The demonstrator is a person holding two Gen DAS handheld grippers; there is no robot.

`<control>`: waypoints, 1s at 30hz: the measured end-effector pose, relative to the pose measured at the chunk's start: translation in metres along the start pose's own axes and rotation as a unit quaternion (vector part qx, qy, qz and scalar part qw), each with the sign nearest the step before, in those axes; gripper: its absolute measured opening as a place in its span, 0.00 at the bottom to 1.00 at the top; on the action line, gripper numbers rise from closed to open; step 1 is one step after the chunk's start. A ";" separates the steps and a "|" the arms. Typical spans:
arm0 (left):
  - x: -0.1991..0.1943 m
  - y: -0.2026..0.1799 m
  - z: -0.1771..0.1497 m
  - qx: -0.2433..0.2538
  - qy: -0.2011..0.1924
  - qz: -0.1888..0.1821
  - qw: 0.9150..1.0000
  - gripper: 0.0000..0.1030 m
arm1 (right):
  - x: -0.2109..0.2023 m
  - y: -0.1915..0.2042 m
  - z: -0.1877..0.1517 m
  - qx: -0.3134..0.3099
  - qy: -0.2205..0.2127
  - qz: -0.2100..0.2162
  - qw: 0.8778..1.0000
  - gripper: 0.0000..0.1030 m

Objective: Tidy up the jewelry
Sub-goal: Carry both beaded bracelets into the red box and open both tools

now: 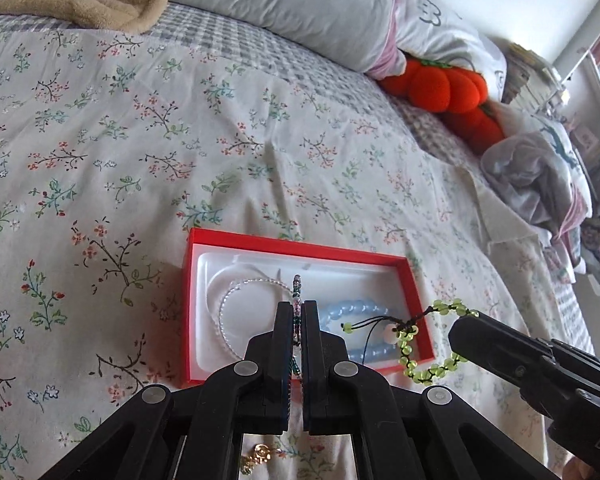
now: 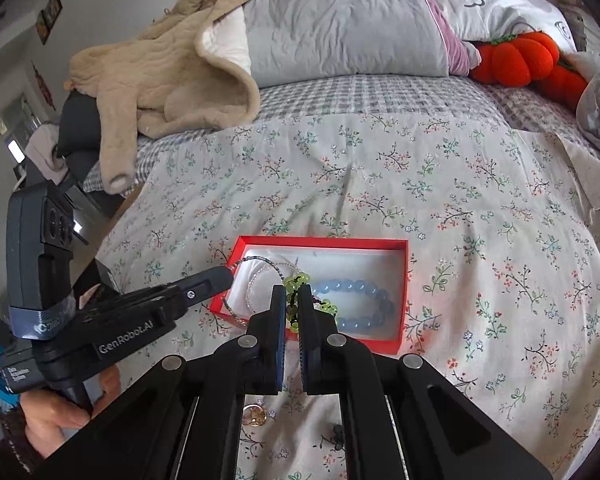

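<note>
2 bracelets are up off the bed, both just above the red box (image 1: 414, 280). Left gripper (image 1: 298, 308) is clamped on a thin seed-bead bracelet (image 1: 236, 292), its loop hanging over the box's left end. Right gripper (image 2: 293, 294) pinches a green bead bracelet (image 2: 298, 280) w/ black cord, near the box's right side. Inside, a blue bead bracelet (image 2: 360, 296) lies on the white liner. Small gold piece (image 2: 253, 415) sits on the floral sheet (image 2: 480, 220) nearer the cameras. Pillow (image 2: 340, 20) & orange plush pumpkin (image 2: 516, 62) at far end.
</note>
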State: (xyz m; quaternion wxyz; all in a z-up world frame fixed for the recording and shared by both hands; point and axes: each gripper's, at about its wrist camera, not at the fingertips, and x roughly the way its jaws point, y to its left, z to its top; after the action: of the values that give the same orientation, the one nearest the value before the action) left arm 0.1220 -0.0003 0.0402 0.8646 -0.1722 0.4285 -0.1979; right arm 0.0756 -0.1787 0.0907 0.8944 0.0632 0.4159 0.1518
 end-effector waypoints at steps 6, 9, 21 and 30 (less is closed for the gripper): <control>0.022 0.011 -0.001 -0.002 0.012 0.043 0.999 0.00 | 0.033 -0.011 0.002 0.016 0.022 -0.016 0.999 0.05; 0.028 0.014 -0.002 0.002 0.015 0.060 0.998 0.00 | 0.044 -0.021 0.002 0.021 0.031 -0.038 0.999 0.05; 0.033 0.005 -0.006 0.029 0.031 0.089 0.995 0.01 | 0.048 -0.044 0.002 0.024 0.023 -0.066 0.997 0.08; 0.012 -0.014 -0.023 0.059 0.038 0.094 0.993 0.46 | 0.023 -0.045 -0.007 0.020 0.022 -0.062 0.998 0.41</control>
State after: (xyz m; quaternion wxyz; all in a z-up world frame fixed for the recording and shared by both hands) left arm 0.1076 -0.0216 0.0256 0.8710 -0.0717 0.4632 -0.1470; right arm 0.0942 -0.2141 0.0587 0.8912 0.0522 0.4416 0.0893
